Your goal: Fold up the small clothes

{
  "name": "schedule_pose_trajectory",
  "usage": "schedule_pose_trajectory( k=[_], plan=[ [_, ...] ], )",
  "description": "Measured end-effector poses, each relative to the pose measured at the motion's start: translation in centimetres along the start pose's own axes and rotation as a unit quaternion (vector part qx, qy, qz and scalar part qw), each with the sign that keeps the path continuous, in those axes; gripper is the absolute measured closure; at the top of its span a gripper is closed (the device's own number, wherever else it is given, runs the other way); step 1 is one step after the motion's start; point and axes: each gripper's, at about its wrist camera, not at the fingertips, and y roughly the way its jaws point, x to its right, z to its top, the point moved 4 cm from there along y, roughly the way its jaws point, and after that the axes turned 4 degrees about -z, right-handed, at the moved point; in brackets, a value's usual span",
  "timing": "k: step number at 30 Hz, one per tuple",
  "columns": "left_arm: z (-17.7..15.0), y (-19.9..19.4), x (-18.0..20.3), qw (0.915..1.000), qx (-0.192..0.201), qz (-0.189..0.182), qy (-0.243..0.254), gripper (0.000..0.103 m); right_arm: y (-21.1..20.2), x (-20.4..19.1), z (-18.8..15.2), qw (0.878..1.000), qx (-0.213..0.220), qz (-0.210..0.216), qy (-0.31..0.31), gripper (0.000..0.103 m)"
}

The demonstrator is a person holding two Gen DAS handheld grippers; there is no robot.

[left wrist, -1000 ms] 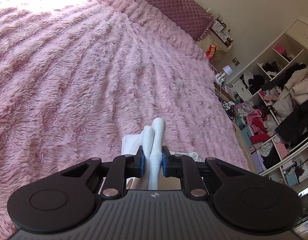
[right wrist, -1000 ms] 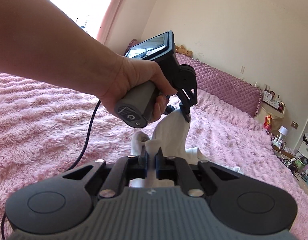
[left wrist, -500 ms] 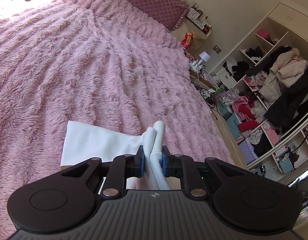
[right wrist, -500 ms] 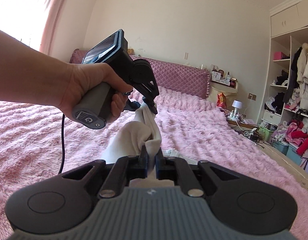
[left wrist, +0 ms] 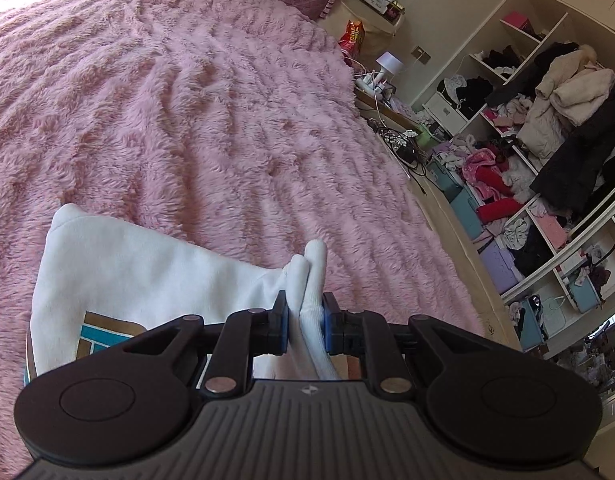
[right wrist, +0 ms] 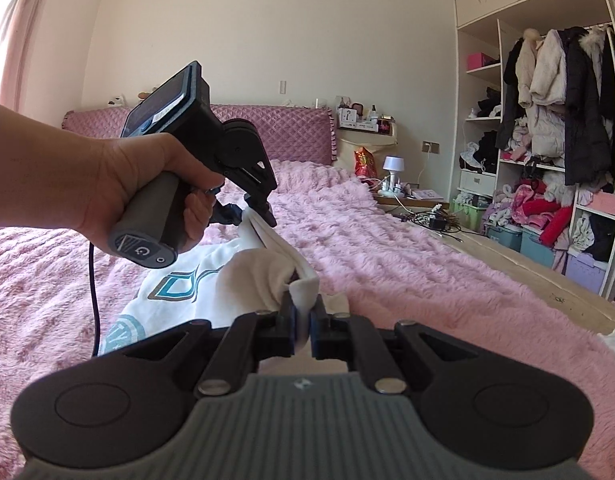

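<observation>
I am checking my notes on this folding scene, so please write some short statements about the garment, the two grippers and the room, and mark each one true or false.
1. Both grippers are closed on the white garment. True: the left gripper and the right gripper each pinch a bunch of its fabric.
2. The garment is plain white. False: it carries a teal and brown printed design.
3. The bed is covered by a fluffy pink blanket. True.
4. The left gripper is mounted on a robot arm. False: a person's hand holds it by its handle.
5. The open wardrobe is empty. False: coats hang in it and clothes fill its shelves.
</observation>
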Motion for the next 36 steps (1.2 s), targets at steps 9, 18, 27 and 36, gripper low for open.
schedule_pose_trajectory(
  k=[9,18,27,36],
  plan=[
    [-3.2,5.6,1.7,0.9984,-0.028,0.042,0.025,0.086,3.0,4.0,-4.6,0.997,-0.051,-0.012,0.050,0.103],
    [-4.5,7.5,2.0,0.9961,-0.041,0.066,0.042,0.085,4.6,4.5,-6.2,0.995,-0.073,-0.015,0.072,0.103],
    [-4.9,7.6,3.7,0.9939,-0.028,0.078,0.073,0.058,4.8,4.0,-6.5,0.992,-0.098,-0.021,0.071,0.103],
    [-5.7,-2.4,2.2,0.9909,0.031,0.045,0.123,0.057,4.3,4.3,-6.5,0.992,-0.107,-0.044,0.049,0.086]
  ],
)
